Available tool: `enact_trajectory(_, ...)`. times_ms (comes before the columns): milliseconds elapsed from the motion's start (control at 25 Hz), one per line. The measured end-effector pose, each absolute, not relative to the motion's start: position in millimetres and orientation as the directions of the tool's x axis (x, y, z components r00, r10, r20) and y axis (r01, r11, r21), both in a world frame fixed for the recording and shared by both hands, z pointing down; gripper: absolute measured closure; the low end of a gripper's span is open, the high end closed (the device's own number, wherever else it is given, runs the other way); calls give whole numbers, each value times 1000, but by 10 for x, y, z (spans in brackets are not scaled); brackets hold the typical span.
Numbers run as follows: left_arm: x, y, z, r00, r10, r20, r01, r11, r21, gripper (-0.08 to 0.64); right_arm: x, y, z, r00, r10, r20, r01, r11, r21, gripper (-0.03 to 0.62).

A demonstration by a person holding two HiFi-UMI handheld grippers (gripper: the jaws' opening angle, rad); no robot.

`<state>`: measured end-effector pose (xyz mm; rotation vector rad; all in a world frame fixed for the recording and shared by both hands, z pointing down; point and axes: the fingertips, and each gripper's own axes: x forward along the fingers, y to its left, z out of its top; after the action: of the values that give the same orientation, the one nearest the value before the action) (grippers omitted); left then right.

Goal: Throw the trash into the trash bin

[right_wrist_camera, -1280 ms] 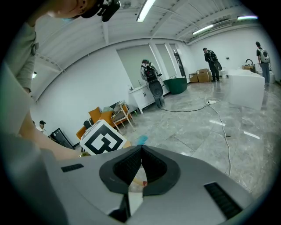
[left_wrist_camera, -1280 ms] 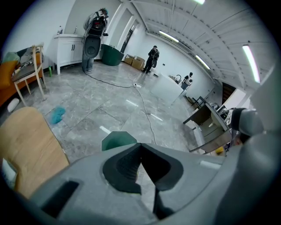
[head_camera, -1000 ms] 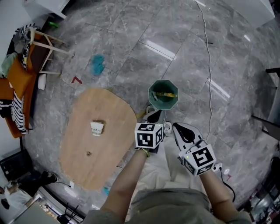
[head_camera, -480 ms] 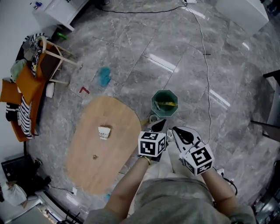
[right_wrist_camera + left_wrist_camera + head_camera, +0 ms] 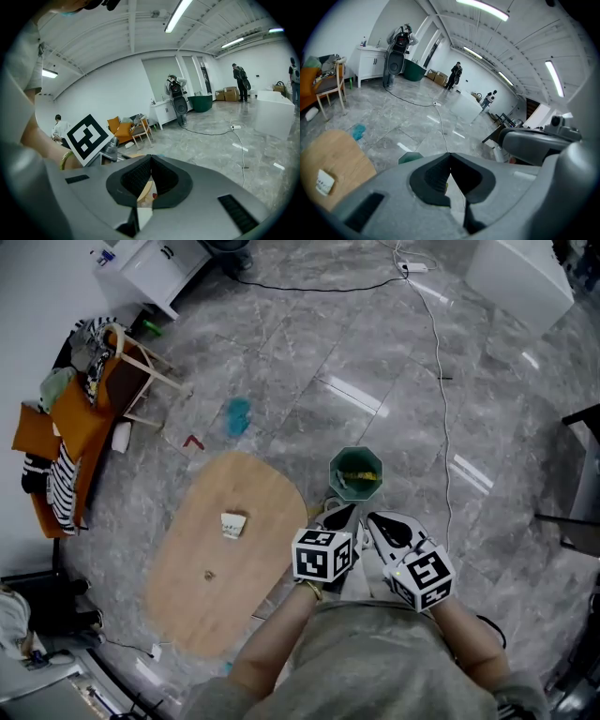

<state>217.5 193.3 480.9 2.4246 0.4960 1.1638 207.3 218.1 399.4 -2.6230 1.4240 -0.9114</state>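
We see the green octagonal trash bin (image 5: 356, 472) on the floor beside the wooden table (image 5: 216, 587), with yellow scrap inside. Our left gripper (image 5: 339, 514) and right gripper (image 5: 380, 523), both pressed together and empty, are higher above it than a second ago.

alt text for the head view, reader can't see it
From above, a person holds the left gripper and right gripper, both shut, near a green trash bin on grey floor. A small white cup sits on an oval wooden table at left, a clothes-draped chair beyond.
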Motion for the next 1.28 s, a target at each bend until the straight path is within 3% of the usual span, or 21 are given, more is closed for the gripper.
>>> enact_trajectory(1280, 1841, 1451, 3609, 783, 348, 516, 100, -889, 447, 551, 1924, 2154, 2963, 515, -805, 295, -805, -572, -157, 583)
